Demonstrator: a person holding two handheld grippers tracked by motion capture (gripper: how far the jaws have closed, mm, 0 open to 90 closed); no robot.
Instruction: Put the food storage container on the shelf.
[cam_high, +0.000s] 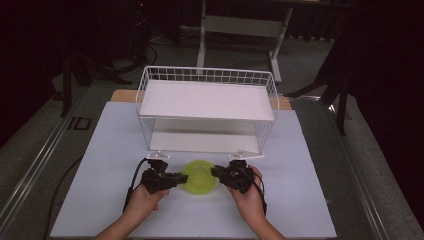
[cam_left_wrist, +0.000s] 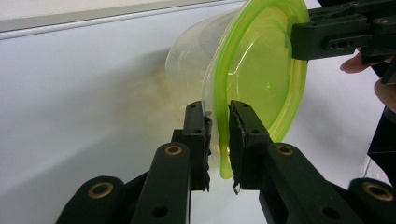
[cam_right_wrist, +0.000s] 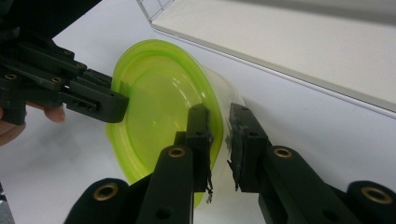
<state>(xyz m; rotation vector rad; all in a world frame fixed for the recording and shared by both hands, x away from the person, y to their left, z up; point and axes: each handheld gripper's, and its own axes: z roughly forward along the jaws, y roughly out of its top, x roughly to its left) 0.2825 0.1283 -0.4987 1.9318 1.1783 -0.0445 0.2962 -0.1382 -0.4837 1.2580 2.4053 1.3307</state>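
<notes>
Green-lidded clear plastic container (cam_high: 200, 177), low centre of the high view, is clamped at opposite rims by left tool (cam_high: 178, 178) and right tool (cam_high: 217, 172), likely sharing its weight evenly.

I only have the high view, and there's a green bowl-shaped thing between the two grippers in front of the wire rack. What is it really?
Observer: A clear plastic container with a lime green lid on it.
Operator: How does the left gripper have it?
Observer: The left gripper has its jaws on either side of the lid's rim, one inside and one outside.
Operator: And the right?
Observer: The right gripper straddles the opposite rim the same way, with the container's clear wall showing between its jaws.
Operator: Is it sitting flat?
Observer: I cannot tell; both gripper views are turned with the hands.
</notes>
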